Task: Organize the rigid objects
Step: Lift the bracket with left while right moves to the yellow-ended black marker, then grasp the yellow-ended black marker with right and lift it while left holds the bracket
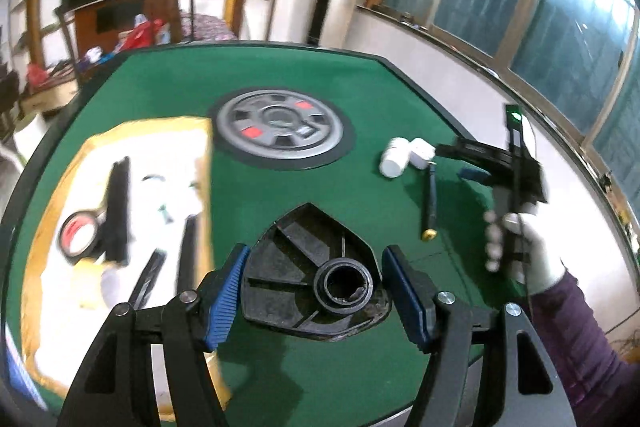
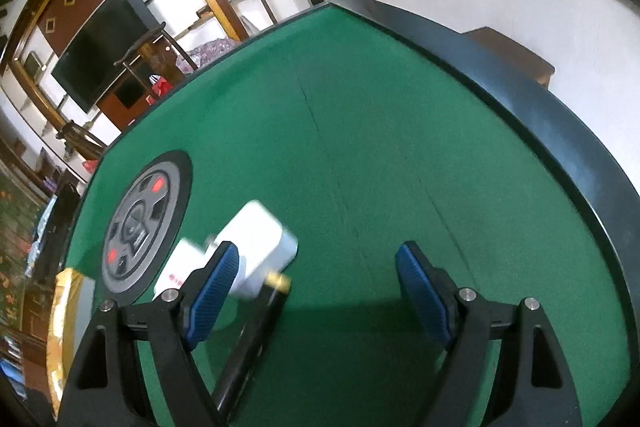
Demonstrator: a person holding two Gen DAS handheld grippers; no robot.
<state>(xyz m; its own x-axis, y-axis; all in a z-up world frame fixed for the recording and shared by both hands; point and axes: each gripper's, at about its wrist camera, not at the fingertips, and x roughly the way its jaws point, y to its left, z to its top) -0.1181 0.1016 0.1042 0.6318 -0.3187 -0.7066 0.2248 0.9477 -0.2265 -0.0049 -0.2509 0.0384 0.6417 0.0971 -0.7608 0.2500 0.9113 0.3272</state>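
My left gripper (image 1: 312,263) is shut on a black shield-shaped plastic part (image 1: 296,239) with a round socket, its blue pads pressing both sides, held above the green table (image 1: 360,99). In the same view a gloved hand (image 1: 528,247) holds my right gripper (image 1: 472,163) near a white bottle (image 1: 394,157), a white box (image 1: 422,153) and a black rod with a gold tip (image 1: 430,203). In the right wrist view my right gripper (image 2: 316,267) stands open over bare felt. The white box (image 2: 260,247), the bottle (image 2: 176,275) and the rod (image 2: 256,331) lie by its left finger.
A yellow-rimmed, white-lined tray (image 1: 52,227) at the left holds a red tape roll (image 1: 78,231) and black bars (image 1: 118,207). A grey round hub (image 1: 280,129) sits in the table's middle. The dark raised rim (image 2: 520,99) bounds the felt.
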